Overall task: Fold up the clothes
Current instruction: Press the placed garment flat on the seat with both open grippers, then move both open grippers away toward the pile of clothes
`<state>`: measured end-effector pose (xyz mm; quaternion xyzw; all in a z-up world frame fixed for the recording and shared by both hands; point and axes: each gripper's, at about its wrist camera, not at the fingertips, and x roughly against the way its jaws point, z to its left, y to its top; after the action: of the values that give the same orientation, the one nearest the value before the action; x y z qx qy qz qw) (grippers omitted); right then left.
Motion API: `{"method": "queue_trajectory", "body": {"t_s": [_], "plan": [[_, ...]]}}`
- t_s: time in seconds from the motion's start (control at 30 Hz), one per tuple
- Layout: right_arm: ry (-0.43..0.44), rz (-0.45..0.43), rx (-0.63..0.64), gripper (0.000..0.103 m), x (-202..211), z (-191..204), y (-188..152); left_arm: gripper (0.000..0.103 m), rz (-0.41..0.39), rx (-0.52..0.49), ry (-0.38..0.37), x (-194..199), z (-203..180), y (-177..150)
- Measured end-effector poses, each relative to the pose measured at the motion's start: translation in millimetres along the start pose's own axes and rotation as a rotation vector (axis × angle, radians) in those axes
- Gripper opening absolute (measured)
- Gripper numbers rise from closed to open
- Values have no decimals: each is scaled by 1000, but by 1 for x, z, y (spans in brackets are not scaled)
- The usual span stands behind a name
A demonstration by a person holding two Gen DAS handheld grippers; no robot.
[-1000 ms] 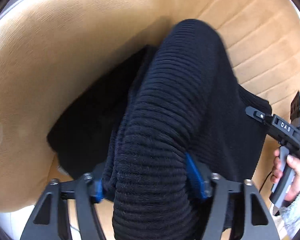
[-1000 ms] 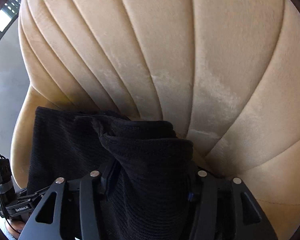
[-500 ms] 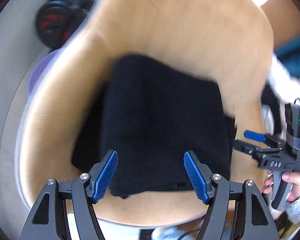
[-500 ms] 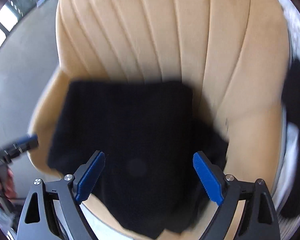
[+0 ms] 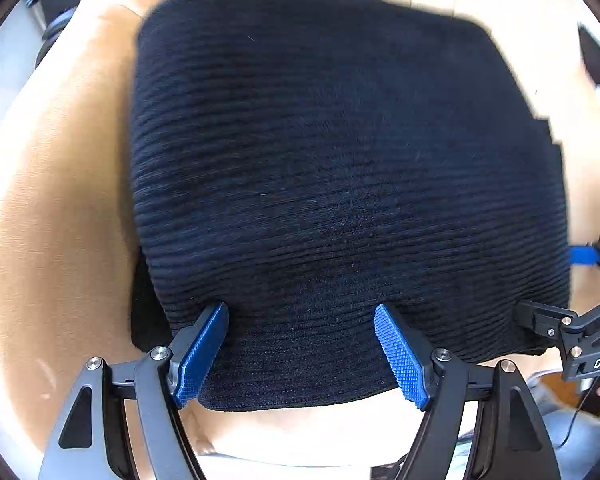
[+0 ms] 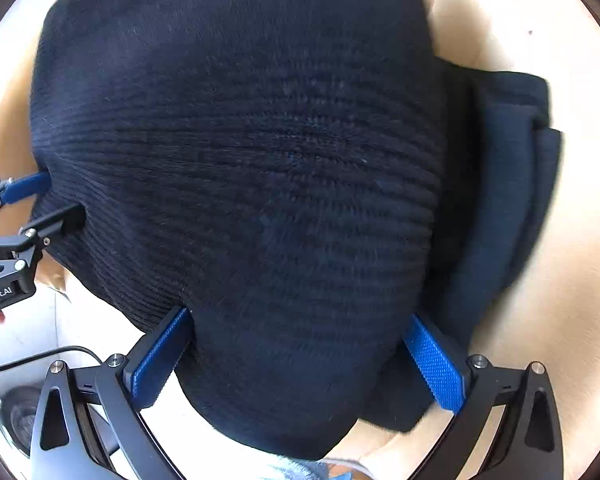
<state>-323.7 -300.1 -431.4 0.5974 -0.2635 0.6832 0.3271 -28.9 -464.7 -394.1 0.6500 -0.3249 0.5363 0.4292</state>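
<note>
Where the left wrist view begins at its left edge, a tan chair (image 5: 60,184) is seen; a folded black sweater (image 5: 340,168) fills the centre upon it. The left gripper (image 5: 300,328) is held wide open at lower centre, its blue pads (image 5: 202,354) pressed onto the knit's near edge, nothing clamped. At lower right, the right gripper (image 5: 548,288) is noted. In the right wrist view, its spread pads (image 6: 434,360) flank the sweater's near fold, gripping nothing.

My dark navy ribbed-knit sweater (image 5: 340,184) lies folded into a thick block on the tan chair seat (image 5: 60,200), layers showing at its right edge.
</note>
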Motion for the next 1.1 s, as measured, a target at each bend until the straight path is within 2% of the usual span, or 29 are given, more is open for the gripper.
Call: {"method": "queue_trajectory", "body": {"t_s": [0.1,0.17,0.33,0.4,0.53,0.57,0.77,0.93,1.0,1.1], "plan": [[-1,-81,-37,103,30,-5,1,76,-87,15,-8,32,13,14],[-27,-143,-16,103,47,-2,5,76,-149,41,-9,49,27,32],[-65,-217,165,103,48,31,11,76,-208,115,-69,37,63,76],[-63,-226,229,103,43,45,8,76,-201,113,-110,20,69,86],[-109,-216,361,103,21,66,-2,76,-176,77,-79,-20,65,96],[-102,-207,364,103,16,66,-1,76,-154,77,-72,-40,53,102],[-23,-144,342,103,2,65,27,81,-64,89,-35,-58,44,131],[11,-108,321,103,13,67,43,82,-13,121,-14,-52,44,133],[36,-113,267,103,33,58,48,82,6,130,-2,-45,43,130],[76,-123,181,103,66,44,54,83,12,169,-32,-19,44,114]]}}
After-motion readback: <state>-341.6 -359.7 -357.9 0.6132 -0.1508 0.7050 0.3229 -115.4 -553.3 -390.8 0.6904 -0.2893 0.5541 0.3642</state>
